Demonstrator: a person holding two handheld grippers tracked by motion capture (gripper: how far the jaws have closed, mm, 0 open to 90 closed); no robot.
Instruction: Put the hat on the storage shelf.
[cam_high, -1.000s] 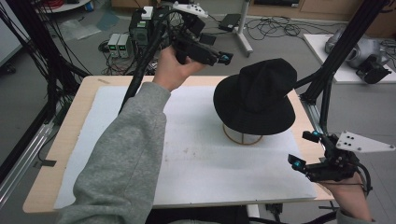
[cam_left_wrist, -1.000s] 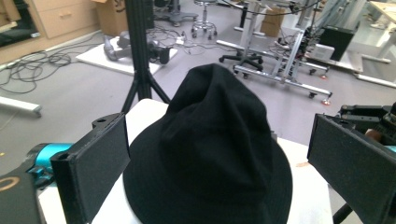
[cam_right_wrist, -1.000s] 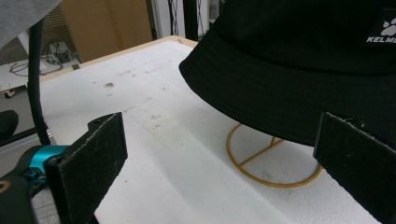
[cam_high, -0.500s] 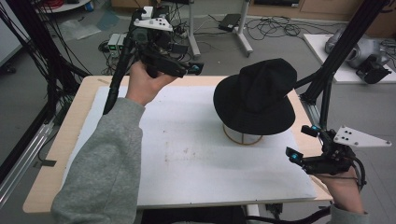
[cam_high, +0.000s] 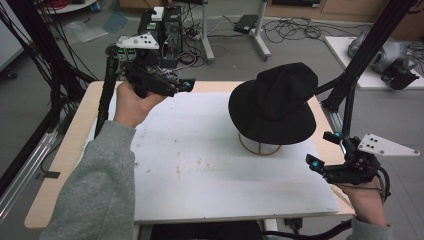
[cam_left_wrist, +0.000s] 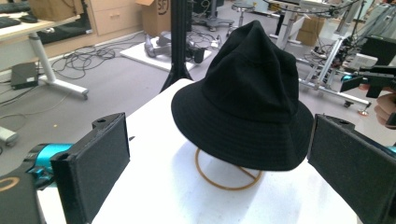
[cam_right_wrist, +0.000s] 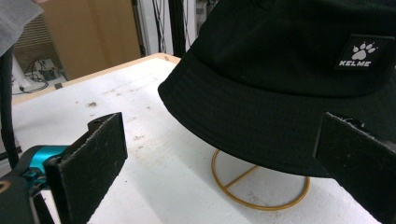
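Here the black bucket hat (cam_high: 274, 102) sits on a wire stand (cam_high: 260, 147) toward the worktop's (cam_high: 200, 165) far right: light, soft cloth, best pinched at the brim. Both my left gripper (cam_high: 172, 86) and right gripper (cam_high: 325, 150) gape open. The left has withdrawn leftward from the hat.

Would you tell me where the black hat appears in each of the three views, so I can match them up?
High view: the black hat sits right of centre on the table.
Left gripper view: the hat stands in the centre, between the jaws.
Right gripper view: the hat covers the upper right, close up.
Shared landmark: the wire ring stand under the hat.
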